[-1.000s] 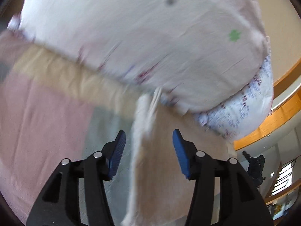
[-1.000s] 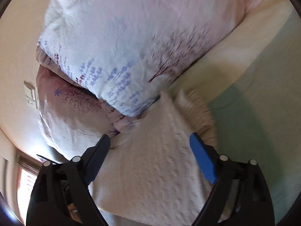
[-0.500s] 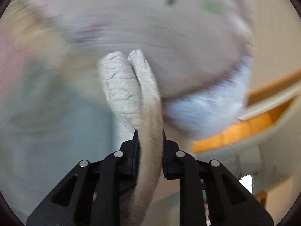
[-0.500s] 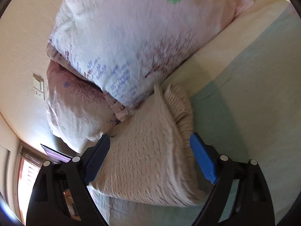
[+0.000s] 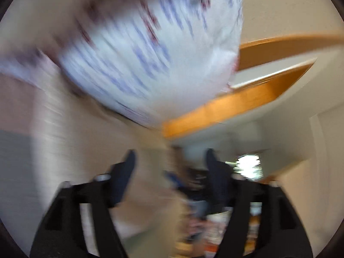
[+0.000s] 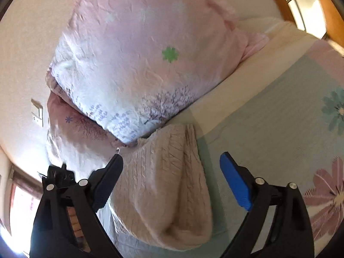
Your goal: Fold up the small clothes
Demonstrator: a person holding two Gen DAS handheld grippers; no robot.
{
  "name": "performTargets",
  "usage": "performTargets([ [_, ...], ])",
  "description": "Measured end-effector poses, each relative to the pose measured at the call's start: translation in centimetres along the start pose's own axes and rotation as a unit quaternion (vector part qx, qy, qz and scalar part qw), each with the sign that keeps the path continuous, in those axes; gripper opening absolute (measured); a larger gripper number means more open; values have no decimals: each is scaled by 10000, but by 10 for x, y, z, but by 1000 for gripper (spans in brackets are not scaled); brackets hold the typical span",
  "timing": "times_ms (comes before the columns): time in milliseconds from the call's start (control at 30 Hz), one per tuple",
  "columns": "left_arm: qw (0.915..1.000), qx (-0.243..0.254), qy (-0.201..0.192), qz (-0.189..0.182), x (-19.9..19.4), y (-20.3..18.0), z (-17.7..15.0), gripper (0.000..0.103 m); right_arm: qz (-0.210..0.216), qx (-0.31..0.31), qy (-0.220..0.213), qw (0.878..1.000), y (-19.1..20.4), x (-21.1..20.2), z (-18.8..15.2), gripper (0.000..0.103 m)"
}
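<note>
Only the right wrist view shows the folded cream cable-knit sweater [image 6: 163,185] on the bed [image 6: 268,133], below spread, empty right tongs [image 6: 172,163]; the left tongs [image 5: 169,161], blurred, gape empty.

Both grippers look like the same build: chunky black plastic arms with triangular cutouts and little silver round-head screws at the pivots. The right gripper [image 6: 172,167] has a bright blue rectangular pad on the finger at 4 o'clock, while the other finger at 8 o'clock reads dark navy. The left gripper [image 5: 169,163] is smeared with blur, pads [image 5: 125,172] looking dark blue-black.
</note>
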State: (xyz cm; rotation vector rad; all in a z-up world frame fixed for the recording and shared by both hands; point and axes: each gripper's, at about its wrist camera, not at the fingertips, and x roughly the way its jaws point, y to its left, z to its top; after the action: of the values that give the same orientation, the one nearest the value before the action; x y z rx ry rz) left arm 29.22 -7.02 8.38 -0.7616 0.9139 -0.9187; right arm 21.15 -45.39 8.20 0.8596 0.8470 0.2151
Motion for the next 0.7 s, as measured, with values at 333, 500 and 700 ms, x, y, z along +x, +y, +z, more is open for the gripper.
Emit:
performTargets([
  [333,9796,281,737,1847,18,49,-24,76,-272,43,1409,9896,7,102,-3,94],
  [500,9845,73,733,1589,55,60,-30,76,-305,-304,1381,9895,13,100,-14,73],
  [700,9904,305,717,1146,27,56,-36,38,577,-80,1468,9874,27,97,-37,37],
])
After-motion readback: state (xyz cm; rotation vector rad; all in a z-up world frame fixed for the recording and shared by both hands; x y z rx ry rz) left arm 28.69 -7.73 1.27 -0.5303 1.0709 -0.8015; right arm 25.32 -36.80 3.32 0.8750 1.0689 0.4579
